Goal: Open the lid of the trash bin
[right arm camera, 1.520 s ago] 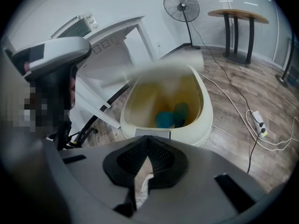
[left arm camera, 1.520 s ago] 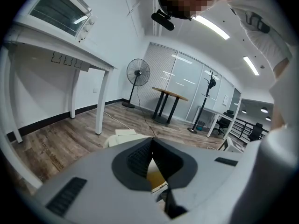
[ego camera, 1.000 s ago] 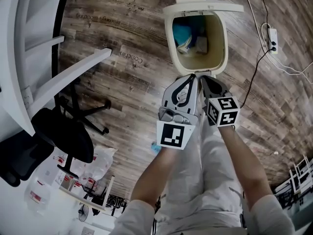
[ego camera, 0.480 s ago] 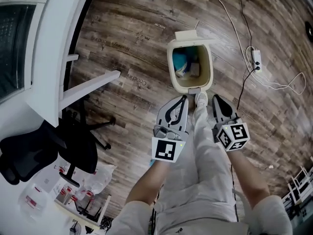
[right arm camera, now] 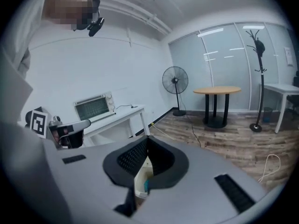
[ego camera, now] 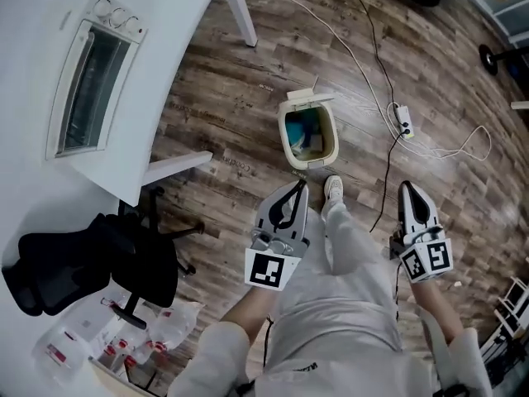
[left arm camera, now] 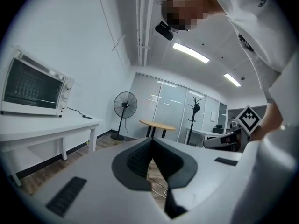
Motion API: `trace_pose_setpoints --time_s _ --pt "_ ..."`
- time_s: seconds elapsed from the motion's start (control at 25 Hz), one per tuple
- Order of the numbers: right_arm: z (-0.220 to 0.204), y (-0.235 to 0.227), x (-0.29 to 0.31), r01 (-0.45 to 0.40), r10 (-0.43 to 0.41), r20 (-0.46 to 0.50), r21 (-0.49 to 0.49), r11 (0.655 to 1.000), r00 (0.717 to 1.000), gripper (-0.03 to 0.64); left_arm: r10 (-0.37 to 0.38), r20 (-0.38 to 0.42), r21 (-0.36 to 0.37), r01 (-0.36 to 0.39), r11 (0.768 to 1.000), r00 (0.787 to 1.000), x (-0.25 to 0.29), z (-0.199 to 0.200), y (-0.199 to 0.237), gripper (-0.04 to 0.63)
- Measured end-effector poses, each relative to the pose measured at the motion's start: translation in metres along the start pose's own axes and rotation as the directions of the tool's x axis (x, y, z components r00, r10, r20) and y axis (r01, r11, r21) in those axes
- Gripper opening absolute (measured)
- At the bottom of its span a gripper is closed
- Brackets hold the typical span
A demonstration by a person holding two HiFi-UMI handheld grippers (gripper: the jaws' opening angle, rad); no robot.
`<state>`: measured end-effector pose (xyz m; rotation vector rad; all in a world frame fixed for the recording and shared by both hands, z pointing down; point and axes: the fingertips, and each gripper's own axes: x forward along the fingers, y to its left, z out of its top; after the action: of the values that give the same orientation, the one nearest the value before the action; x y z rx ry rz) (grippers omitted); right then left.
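Bin (ego camera: pixel 291 145), lid (ego camera: pixel 304 99) raised, stands on the floor (ego camera: pixel 240 98) beyond your shoe (ego camera: pixel 333 188). Your left gripper (ego camera: pixel 297 187) and right gripper (ego camera: pixel 408 190) are clenched, empty, apart from it.

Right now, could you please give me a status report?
Left gripper and right gripper shut, empty. Trash bin open, lid up. Shoe by its base, nothing blocking.

bin contents: trash bin (ego camera: pixel 308 163) is too small in the head view; a blue patch inside, the rest unreadable.
bin, right gripper view: only a cream sliver shows in the gap below the right gripper (right arm camera: pixel 147 143) tips; the rest is hidden by its body.
toaster oven (left arm camera: pixel 32 88): cut off at the 9 o'clock edge, left gripper view.
packets (ego camera: pixel 165 329): 7 o'clock, head view; cut by the bottom edge, print illegible.
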<state>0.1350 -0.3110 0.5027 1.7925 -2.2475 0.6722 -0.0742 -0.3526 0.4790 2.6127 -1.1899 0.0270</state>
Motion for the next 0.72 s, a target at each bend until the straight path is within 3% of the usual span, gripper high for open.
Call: trace_pose_setpoints --time_s 0.2,0.36,0.72 --pt "0.052 0.011 -0.056 0.006 -0.002 0.086 -0.042 0.999 0.996 0.017 -0.034 0.029 0.024 0.033 0.999 0.999 -0.019 0.043 -0.027 0.000" --pt "0.063 0.015 -0.087 0.002 0.009 0.114 -0.096 0.995 0.993 0.017 -0.019 0.053 0.053 0.016 0.998 0.998 -0.045 0.068 -0.043 0.000" --pt "0.103 0.006 -0.160 -0.067 0.106 0.248 -0.162 0.985 0.963 0.017 0.076 0.225 0.138 -0.109 0.984 0.971 -0.070 0.130 -0.111 0.000"
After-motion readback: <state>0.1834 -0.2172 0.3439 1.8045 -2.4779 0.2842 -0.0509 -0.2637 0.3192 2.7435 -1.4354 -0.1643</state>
